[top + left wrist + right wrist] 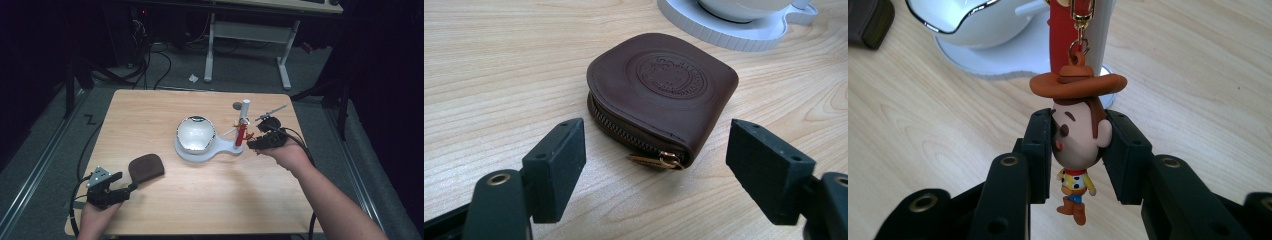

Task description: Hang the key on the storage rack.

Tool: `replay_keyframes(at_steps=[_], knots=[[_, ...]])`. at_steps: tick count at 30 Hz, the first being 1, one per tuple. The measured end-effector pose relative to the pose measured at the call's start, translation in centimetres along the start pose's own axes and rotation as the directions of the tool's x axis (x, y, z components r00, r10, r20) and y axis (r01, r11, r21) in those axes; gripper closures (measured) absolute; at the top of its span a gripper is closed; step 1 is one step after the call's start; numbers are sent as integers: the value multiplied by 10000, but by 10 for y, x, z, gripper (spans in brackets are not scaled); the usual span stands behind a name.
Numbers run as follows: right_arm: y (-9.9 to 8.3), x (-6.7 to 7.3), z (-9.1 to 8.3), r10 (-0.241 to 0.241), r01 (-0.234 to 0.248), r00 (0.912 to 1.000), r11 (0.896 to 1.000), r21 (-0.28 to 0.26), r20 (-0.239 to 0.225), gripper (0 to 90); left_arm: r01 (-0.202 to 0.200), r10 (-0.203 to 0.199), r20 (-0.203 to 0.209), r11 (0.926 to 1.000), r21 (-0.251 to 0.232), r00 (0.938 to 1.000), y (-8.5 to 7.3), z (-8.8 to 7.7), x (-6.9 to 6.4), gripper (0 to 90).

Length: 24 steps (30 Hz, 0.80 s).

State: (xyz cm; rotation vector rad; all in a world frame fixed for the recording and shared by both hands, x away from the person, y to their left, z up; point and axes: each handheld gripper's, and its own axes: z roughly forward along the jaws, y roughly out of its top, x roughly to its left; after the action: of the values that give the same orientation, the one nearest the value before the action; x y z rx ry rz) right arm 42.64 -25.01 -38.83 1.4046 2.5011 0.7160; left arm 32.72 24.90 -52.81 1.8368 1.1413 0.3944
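Two grippers on the wooden table (pixel 200 200) here. Left gripper (pixel 654 165) is spread wide, holding nothing, with a brown leather zip coin pouch (pixel 661 90) sitting flat just ahead between the jaws, not touching them. Its gold zipper pull (pixel 659 160) points back at the gripper; the round embossed stamp on top is too faint to read. Right gripper (pixel 1078 155) is pinched on the head of a little cowboy figure keychain (pixel 1077 140), hanging upright, hat up, boots down. Just past it: a white stand (pixel 998 55) with a white post (pixel 245 111).
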Motion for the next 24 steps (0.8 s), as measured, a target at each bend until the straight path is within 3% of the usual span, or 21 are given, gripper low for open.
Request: replay_keyframes(at_steps=[1,9,18,21,24], knots=[[-1,0,5,-19,22,9999,9996,-276,107,659,-4,4,6,10000,13,10000,0,0,0,243],[-4,0,17,218,-223,9997,9986,-486,-109,596,11,-11,-39,10000,-6,10000,0,0,0,244],[-22,-3,3,536,-524,9985,9959,-741,131,544,-74,74,-3,10000,35,10000,0,1,-1,244],[-31,-3,2,493,-468,9981,9966,-679,360,522,-71,71,27,10000,26,10000,1,2,-2,244],[-37,-2,2,473,-447,9984,9955,-831,294,517,-87,87,25,10000,24,10000,1,2,-3,243]])
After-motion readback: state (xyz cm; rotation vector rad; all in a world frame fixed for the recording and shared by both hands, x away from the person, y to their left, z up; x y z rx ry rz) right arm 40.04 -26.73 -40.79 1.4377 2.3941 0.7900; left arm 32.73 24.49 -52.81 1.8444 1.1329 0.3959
